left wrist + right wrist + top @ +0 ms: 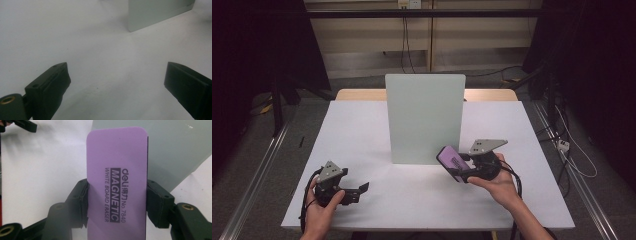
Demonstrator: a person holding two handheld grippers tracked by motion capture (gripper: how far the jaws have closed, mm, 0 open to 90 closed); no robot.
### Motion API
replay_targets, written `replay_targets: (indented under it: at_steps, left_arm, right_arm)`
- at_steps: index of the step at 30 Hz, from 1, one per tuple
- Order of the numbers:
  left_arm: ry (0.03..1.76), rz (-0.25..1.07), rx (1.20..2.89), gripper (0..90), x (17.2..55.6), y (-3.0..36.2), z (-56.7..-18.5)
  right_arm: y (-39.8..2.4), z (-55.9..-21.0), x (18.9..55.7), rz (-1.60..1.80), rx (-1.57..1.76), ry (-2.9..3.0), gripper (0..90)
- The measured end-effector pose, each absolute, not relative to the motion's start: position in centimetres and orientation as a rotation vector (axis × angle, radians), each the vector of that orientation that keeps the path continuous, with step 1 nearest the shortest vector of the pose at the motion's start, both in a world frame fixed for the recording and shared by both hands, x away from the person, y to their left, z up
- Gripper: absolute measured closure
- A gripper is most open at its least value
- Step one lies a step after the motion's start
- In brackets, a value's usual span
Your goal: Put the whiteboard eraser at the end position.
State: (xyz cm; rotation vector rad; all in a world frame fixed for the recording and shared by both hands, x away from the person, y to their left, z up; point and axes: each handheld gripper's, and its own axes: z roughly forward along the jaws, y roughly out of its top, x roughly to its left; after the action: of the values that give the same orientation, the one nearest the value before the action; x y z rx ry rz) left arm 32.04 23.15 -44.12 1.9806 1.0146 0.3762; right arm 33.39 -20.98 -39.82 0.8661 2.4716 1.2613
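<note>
Right claw clamps a purple eraser printed "MAGNETIC WHITE BOARD ERASER".

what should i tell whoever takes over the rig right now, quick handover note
Right gripper: shut on the purple whiteboard eraser, jaws clamping its long sides, held just off the table by the lower right corner of the upright whiteboard.
Left gripper: open, holding nothing, low over the white table at front left.
Done: eraser picked up.
Left: likely wiping the board, which looks clean from here; eraser not yet on it.
</note>
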Motion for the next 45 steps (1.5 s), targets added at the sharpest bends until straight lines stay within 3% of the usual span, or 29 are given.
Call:
replay_targets:
  at_steps: [22, 45]
  left_arm:
    - [0.999, 0.382, 1.997, 6.1, 32.0, 22.8, -44.0]
    - [0.996, 0.383, 1.997, 6.1, 32.0, 22.8, -44.0]
  right_arm:
    - [-18.9, -40.2, 31.9, 1.227, 0.777, 2.685, 41.7]
    - [-15.1, -41.0, 33.9, 1.085, 0.666, 2.858, 41.6]
